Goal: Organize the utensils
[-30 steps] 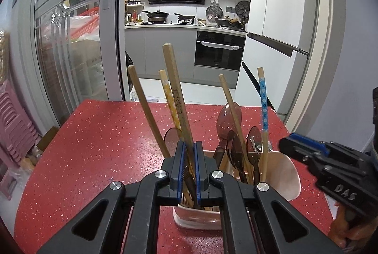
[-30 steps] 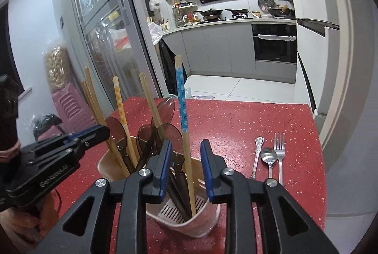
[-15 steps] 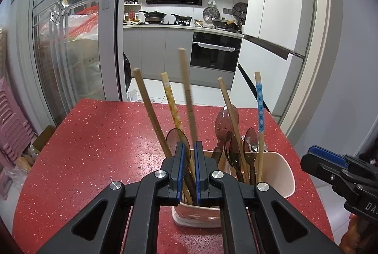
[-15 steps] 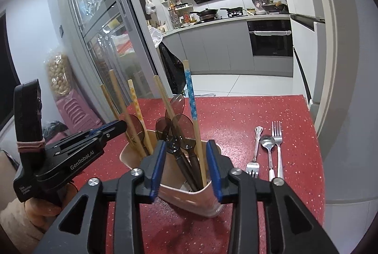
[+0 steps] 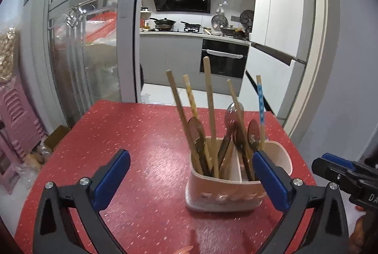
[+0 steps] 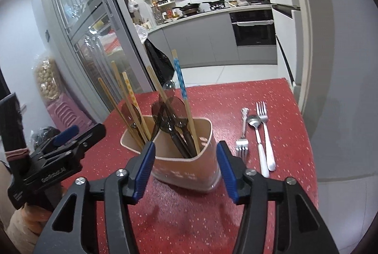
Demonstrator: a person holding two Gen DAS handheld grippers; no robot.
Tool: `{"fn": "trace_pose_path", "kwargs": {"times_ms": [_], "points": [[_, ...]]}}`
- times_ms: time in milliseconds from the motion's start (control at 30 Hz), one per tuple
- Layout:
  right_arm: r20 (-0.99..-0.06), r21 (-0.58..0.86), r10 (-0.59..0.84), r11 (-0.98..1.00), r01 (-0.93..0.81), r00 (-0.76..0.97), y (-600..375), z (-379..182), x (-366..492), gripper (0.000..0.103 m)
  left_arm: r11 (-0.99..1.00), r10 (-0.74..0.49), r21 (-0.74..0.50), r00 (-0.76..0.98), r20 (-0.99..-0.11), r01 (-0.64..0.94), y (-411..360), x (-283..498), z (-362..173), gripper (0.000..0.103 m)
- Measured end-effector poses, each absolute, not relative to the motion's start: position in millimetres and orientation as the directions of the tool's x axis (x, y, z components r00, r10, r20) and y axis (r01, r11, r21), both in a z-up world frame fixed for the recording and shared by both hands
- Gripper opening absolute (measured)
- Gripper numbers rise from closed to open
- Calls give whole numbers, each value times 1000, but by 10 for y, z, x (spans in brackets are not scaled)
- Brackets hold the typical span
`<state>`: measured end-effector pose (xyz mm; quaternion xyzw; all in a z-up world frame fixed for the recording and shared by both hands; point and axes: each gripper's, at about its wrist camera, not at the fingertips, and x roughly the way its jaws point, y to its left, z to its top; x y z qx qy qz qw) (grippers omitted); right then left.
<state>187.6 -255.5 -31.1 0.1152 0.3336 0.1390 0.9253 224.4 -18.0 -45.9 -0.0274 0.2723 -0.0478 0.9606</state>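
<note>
A beige utensil holder [image 5: 236,192] stands on the red table [image 5: 113,135]. It holds several wooden chopsticks [image 5: 209,100], a blue-patterned chopstick [image 6: 180,83] and dark translucent spoons [image 6: 174,107]. My left gripper [image 5: 191,155] is just short of the holder, its jaws opening wide with nothing pressed between them. Seen from the right wrist, that left gripper [image 6: 70,135] is beside the holder [image 6: 186,166]. My right gripper [image 6: 186,147] is near the holder's front corner, jaws opening, gripping nothing. Two forks [image 6: 242,135] and a metal spoon [image 6: 257,133] lie to the holder's right.
The table ends just past the forks on the right and at a doorway to the kitchen beyond. A glass sliding door [image 5: 78,53] and pink plastic stools [image 5: 16,126] stand to the left. A hand [image 6: 30,218] holds the left gripper's handle.
The left gripper let go of the wooden chopstick, which now stands in the holder, and its jaws swung wide. The right gripper's jaws widened and drew back from the blue chopstick and holder.
</note>
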Motion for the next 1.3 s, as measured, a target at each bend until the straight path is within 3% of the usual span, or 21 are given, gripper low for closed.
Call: {"fn": "trace_pose_path", "kwargs": {"times_ms": [67, 133, 500, 533, 567, 1000, 1300], "points": [[-601, 295, 314, 942, -161, 735, -2546, -315, 1828, 76, 994, -106, -84, 842, -529, 72, -197, 2245, -557, 103], [-604, 280, 293, 949, -147, 741, -2529, -310, 1760, 80, 994, -105, -91, 837, -537, 67, -210, 2243, -640, 103], [-590, 204, 174, 977, -62, 789, -2393, -249, 1360, 88, 998, -63, -42, 833, -549, 48, -328, 2184, -1007, 103], [-585, 201, 162, 978, -51, 795, -2389, -248, 1327, 100, 998, -57, -33, 836, -545, 46, -323, 2154, -1031, 103], [-582, 199, 154, 979, -44, 799, -2386, -244, 1308, 103, 999, -52, -26, 840, -540, 45, -317, 2122, -1029, 103], [-546, 117, 55, 993, 11, 836, -2246, -128, 1102, 103, 1000, -24, -7, 875, -483, 24, -166, 1590, -742, 103], [-541, 66, -13, 996, 58, 841, -2243, -101, 1067, 103, 999, -41, -23, 867, -497, 34, -139, 1499, -667, 103]]}}
